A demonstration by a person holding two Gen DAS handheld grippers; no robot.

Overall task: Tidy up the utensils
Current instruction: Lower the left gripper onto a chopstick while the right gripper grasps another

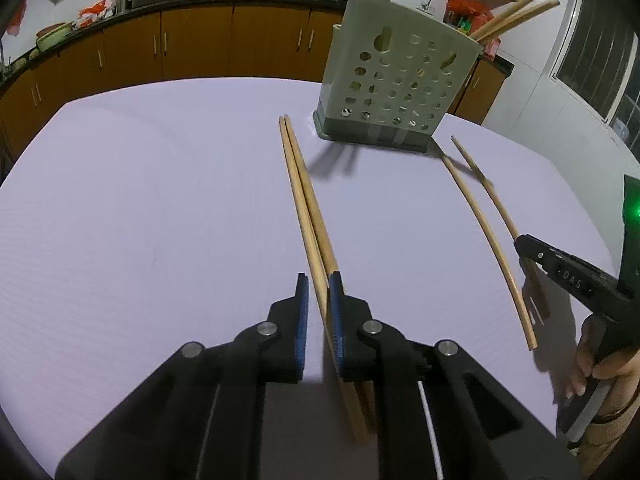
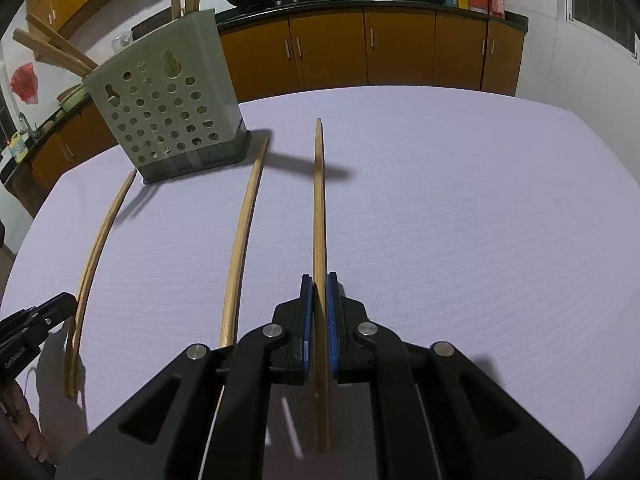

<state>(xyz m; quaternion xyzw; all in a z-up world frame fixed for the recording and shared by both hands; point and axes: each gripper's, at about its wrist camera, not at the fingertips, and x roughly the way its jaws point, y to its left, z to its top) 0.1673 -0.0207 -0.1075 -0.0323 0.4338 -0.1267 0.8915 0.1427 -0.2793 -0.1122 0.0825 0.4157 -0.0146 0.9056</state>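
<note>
Hand-held gripper, right (image 2: 319, 300): clamped on one chopstick (image 2: 318, 200).
Hand-held gripper, left (image 1: 319, 300): pinched chopstick pair (image 1: 304, 208).
Risk: the pair could split and one slip on lifting.

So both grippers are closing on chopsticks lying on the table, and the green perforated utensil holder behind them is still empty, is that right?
Not quite: the utensil holder is not empty. Several chopsticks already stand in it, poking out above its rim, as both wrist views show. The rest holds: the left gripper is on a pair of chopsticks and the right gripper on a single one.
</note>
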